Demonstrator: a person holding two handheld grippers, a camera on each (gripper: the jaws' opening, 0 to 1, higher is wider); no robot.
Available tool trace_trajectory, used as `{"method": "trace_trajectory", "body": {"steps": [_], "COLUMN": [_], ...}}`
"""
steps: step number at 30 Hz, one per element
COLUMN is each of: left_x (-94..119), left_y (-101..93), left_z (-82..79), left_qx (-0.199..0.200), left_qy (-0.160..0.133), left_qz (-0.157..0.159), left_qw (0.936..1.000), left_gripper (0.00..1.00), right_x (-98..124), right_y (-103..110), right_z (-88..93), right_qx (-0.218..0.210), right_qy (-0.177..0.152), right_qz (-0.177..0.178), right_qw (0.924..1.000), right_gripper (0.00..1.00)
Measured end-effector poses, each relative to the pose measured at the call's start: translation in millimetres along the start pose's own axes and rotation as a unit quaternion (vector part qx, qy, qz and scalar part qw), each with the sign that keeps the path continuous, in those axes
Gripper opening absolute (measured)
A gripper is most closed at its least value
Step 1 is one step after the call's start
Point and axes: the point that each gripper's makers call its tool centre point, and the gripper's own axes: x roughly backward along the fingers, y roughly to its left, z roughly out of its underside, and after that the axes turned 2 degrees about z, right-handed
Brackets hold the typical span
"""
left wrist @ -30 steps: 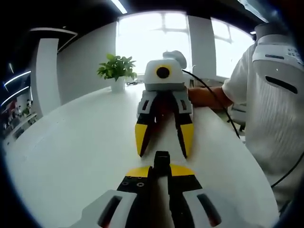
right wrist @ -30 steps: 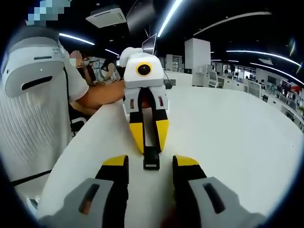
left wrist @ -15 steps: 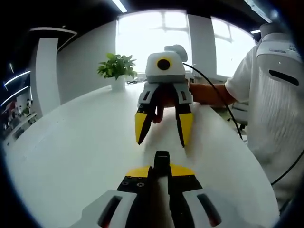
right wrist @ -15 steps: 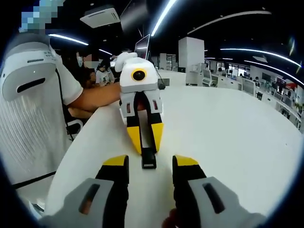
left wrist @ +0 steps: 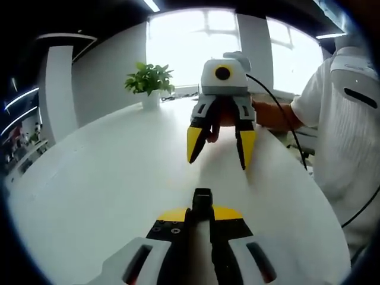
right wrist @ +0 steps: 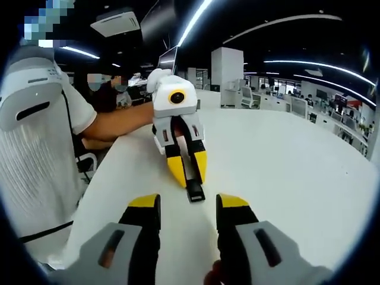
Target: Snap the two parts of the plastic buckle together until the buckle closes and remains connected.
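A small black plastic buckle (left wrist: pixel 202 199) sticks out from between the yellow tips of my left gripper (left wrist: pixel 202 211), which is shut on it low over the white table (left wrist: pixel 101 178). I cannot tell whether the buckle is one part or two joined parts. In the right gripper view the same buckle (right wrist: pixel 194 189) pokes out of the left gripper (right wrist: pixel 187 170), pointing toward my right gripper (right wrist: pixel 187 205). The right gripper stands open and holds nothing. From the left gripper view, the right gripper (left wrist: pixel 217 155) hangs open a short way beyond the buckle, apart from it.
A potted green plant (left wrist: pixel 149 83) stands at the table's far side. A person in a white shirt (left wrist: pixel 347 124) is along the table's edge, with a black cable (left wrist: pixel 279 127) running from the right gripper. Open table surface (right wrist: pixel 285 172) spreads to the side.
The right gripper has drawn back from the buckle and off to the side, still open. The left gripper keeps the buckle in its shut jaws.
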Motion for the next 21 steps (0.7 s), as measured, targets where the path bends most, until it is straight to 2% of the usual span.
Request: {"method": "trace_trajectory", "body": {"steps": [9,21], "left_x": [-0.5,-2.2], "left_y": [10.4,29.9], "left_z": [-0.7,-1.6], "left_qx": [0.000,-0.008], "left_qy": [0.013,0.037], "left_qz": [-0.002,-0.010], "left_qw": [0.9999,0.9992], "left_gripper": [0.11,0.11], "right_x": [6.0,13.2], "right_y": [-9.7,-13.4], "right_z": [4.2,13.1], "right_qx": [-0.010,-0.031], "right_qy": [0.000,0.013], "right_qz": [0.044,0.079], "right_qw": [0.9990,0.9963], "right_gripper": [0.36,0.37]}}
